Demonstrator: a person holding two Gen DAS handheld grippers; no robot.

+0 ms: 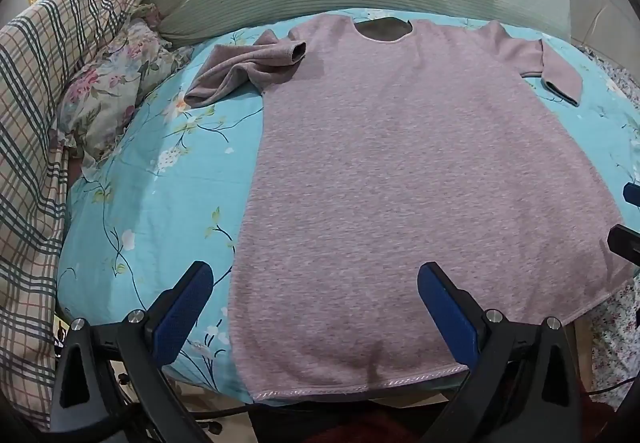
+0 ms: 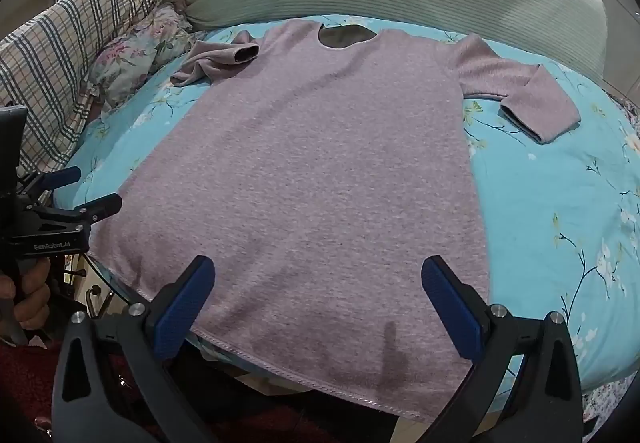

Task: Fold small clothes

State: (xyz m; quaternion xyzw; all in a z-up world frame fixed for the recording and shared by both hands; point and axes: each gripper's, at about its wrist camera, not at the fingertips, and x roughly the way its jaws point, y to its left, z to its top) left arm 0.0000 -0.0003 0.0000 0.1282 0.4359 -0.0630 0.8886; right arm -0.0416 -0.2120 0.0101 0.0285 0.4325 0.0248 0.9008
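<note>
While the blue floral bedsheet (image 1: 160, 195) carries it, the mauve shirt (image 1: 400, 163) lies spread flat, hem nearest, so folding seems not yet begun. Its left sleeve (image 1: 248, 63) is bunched, the right sleeve (image 2: 532, 99) bent back. The left tool (image 1: 316, 307) and right tool (image 2: 320, 303) both hover wide and empty over the hem; next, probably, each sleeve wants pinching and drawing inward.
</note>
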